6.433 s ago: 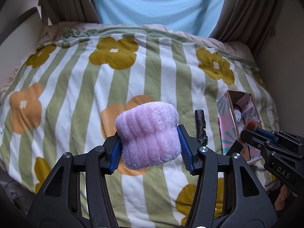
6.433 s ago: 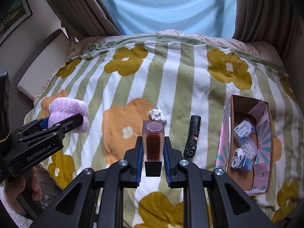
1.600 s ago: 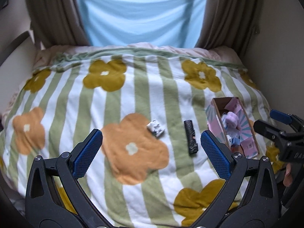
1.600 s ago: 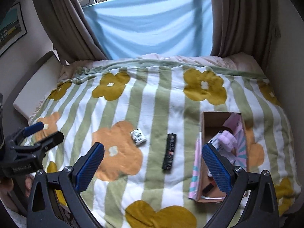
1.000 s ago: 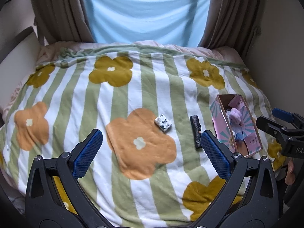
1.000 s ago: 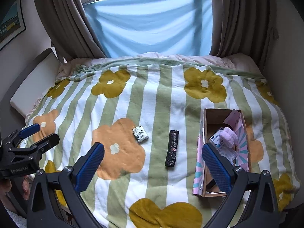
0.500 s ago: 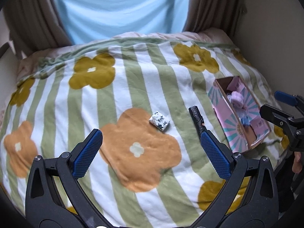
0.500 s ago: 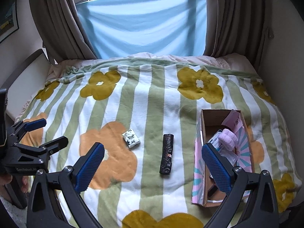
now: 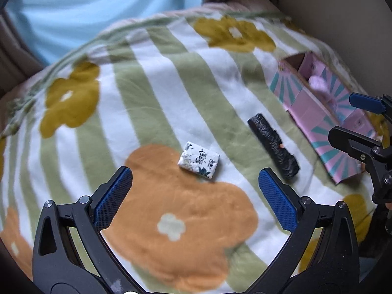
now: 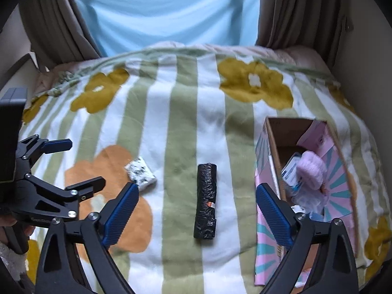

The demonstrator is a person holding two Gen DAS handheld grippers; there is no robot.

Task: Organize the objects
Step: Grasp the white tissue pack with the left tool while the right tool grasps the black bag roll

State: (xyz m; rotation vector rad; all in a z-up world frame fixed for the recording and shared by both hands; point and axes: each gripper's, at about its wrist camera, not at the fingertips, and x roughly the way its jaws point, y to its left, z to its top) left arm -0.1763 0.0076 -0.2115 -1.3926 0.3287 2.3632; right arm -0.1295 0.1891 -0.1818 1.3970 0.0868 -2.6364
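A small white packet with dark print [image 9: 199,160] lies on the flowered bedspread just ahead of my open, empty left gripper [image 9: 196,196]; it also shows in the right wrist view [image 10: 140,173]. A black roll [image 10: 205,199] lies lengthwise between the fingers of my open, empty right gripper [image 10: 196,208] and a little ahead of it; in the left wrist view the black roll [image 9: 273,145] lies right of the packet. The pink cardboard box [image 10: 269,147] at the right holds a fluffy pink item [image 10: 310,171] and other small things. The box [image 9: 308,103] also shows in the left wrist view.
The striped bedspread with yellow and orange flowers [image 10: 186,122] covers the bed. Curtains and a blue sheet [image 10: 166,9] hang behind it. A wall [image 9: 343,12] runs close along the right side of the bed. The left gripper [image 10: 58,171] shows at the left in the right wrist view.
Both grippers have moved down and forward toward the bed. The left one now sits close over the white packet, the right one close over the black roll. Both stay open.
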